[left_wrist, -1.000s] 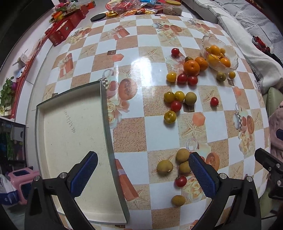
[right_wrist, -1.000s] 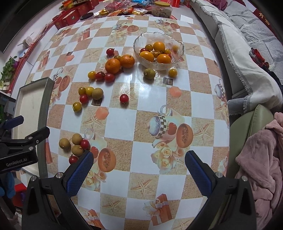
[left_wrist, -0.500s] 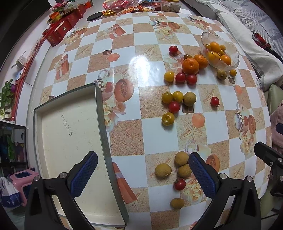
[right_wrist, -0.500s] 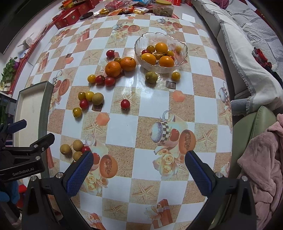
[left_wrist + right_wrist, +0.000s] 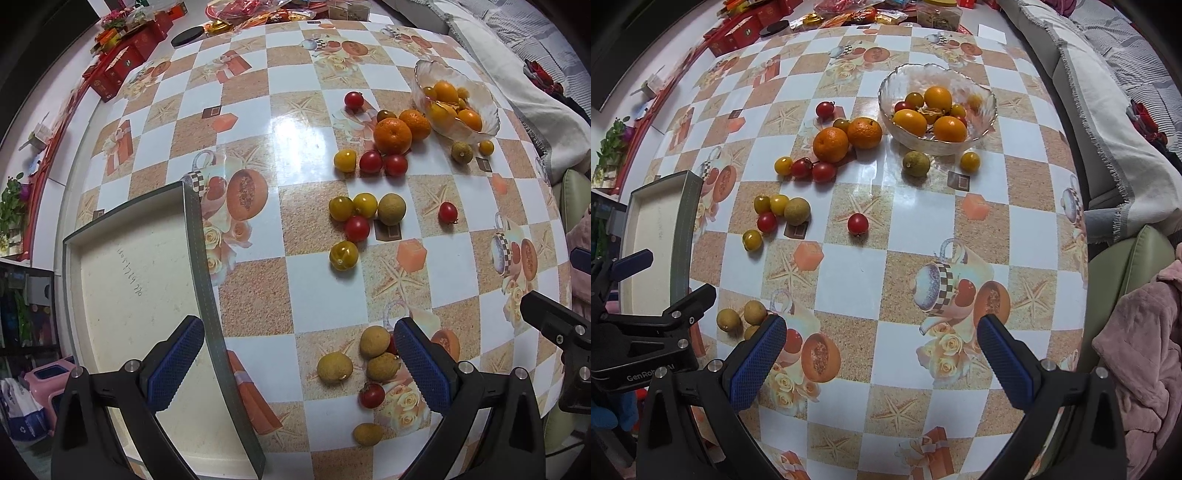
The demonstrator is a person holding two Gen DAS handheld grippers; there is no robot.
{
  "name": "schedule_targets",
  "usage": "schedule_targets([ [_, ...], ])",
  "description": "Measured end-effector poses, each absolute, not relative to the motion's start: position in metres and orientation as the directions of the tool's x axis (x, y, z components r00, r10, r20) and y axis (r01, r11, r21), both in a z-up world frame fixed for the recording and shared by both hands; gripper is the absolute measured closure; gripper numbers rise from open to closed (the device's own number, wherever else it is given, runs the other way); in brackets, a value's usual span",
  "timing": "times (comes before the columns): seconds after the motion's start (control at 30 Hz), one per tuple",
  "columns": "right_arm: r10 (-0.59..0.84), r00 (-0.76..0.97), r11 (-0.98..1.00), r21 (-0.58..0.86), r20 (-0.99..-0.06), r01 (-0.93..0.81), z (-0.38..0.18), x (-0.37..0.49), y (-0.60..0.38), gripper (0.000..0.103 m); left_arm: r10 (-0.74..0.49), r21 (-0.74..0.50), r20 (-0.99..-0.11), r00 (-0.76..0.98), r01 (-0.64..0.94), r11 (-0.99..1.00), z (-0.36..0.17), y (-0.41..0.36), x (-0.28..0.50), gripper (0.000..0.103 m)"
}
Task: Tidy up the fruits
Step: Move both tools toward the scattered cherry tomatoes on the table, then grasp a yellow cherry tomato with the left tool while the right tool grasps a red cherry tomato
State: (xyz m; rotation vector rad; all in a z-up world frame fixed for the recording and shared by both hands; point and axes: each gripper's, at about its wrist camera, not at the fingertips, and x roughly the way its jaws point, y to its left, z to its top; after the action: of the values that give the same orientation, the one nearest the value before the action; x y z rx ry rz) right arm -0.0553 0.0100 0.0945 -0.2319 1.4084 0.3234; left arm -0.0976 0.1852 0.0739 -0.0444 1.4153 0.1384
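**Mia:** Tongs first! The left tongs [image 5: 295, 363] are wide open and hold nothing. The right tongs [image 5: 882, 356] are wide open too, with nothing in them.

**Ben:** Where is the fruit?

**Mia:** All over the checked surface [image 5: 321, 284]. Use the glass bowl [image 5: 983, 132] as our marker. Inside it sit small orange fruits [image 5: 938, 97] and a few little tomatoes.

**Ben:** And outside the bowl?

**Mia:** Two big oranges [image 5: 830, 144] sit side by side just left of the bowl. A green-brown round fruit [image 5: 916, 164] and a small yellow tomato [image 5: 970, 162] lie right in front of the bowl. One red tomato [image 5: 825, 109] sits alone, left of the bowl and a bit farther back.

**Ben:** More?

**Mia:** Yes. Three little tomatoes in a row [image 5: 800, 168], one yellow and two red, lie just in front of the oranges. Closer to us than the bowl is a bunch of yellow and red tomatoes with one brown fruit [image 5: 391, 209]. One red tomato [image 5: 857, 223] lies by itself.

**Ben:** What is far from the bowl?

**Mia:** A pile of brown round fruits [image 5: 374, 342] with a red tomato [image 5: 372, 395], well away from the bowl, between the fingers of the left tongs. The flat tray [image 5: 207, 295] is farthest from the bowl, at the surface's left edge. One left finger [image 5: 173, 369] hangs over it.
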Motion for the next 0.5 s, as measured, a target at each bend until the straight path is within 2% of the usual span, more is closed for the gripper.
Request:
schedule_targets([
  [0.5, 0.129, 0.095, 0.922, 0.084, -0.987, -0.379, 0.052, -0.017, 0.023, 0.000, 0.092, 0.081, -0.985, 0.147, -0.078, 0.994, 0.033, 0.178, -0.068, 0.000],
])
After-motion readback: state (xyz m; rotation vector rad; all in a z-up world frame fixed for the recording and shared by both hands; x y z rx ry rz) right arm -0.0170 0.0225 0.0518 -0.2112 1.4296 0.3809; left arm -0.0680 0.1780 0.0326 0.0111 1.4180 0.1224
